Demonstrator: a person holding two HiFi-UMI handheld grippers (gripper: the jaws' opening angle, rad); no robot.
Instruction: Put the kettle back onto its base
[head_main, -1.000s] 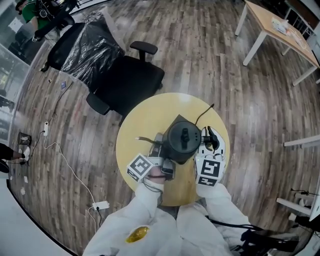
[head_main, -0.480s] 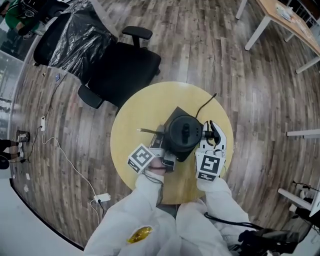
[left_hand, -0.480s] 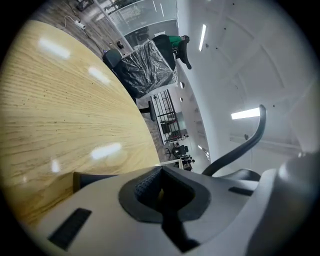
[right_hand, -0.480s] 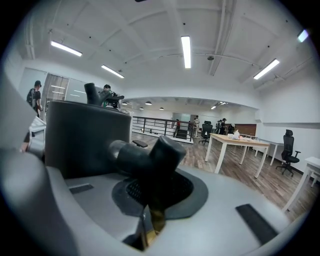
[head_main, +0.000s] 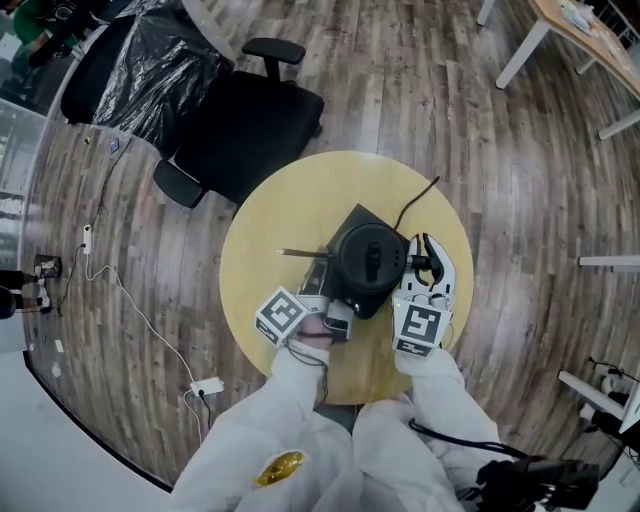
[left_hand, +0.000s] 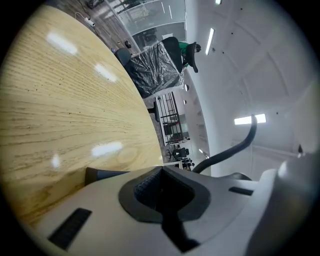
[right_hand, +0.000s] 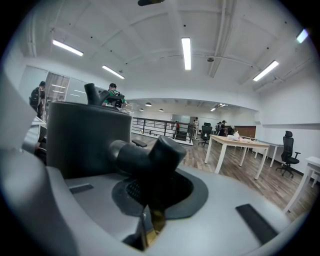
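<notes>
So we've got the round black electric kettle (head_main: 368, 262) right over its square black base (head_main: 351, 221) on the round pale-wood tabletop (head_main: 290, 205). We can't tell if it's fully seated. Our right gripper (head_main: 418, 263) is clamped on the kettle's curved black handle (right_hand: 150, 157), just right of the body. Our left gripper (left_hand: 161, 192) is just left of the kettle, jaws pressed together on nothing. Only the head view shows the base, and only the right gripper view shows the pinch.

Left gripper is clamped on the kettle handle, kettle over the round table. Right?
Wrong gripper: the right gripper is clamped on the kettle handle, as the right gripper view shows. The kettle is over the round table.
</notes>
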